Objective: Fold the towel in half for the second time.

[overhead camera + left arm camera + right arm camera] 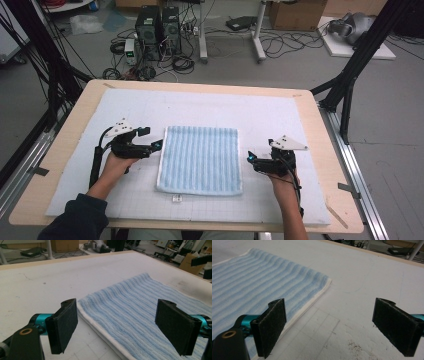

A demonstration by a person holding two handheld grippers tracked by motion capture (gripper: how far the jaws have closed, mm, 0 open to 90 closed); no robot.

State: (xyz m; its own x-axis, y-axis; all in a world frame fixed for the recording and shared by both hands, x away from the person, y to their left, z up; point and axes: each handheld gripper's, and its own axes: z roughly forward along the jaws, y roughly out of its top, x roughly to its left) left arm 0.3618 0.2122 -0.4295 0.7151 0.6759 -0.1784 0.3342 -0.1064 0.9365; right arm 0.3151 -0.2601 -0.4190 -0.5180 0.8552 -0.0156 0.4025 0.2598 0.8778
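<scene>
Both grippers, L (159,145) & R (248,158), stood agape, empty, flanking towel (200,157). Risk: grabbing just the top layer, so the fold slips.

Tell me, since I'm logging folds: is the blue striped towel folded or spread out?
Folded: the blue striped towel lies flat, and the left gripper view shows stacked layers along its white edge.
</scene>
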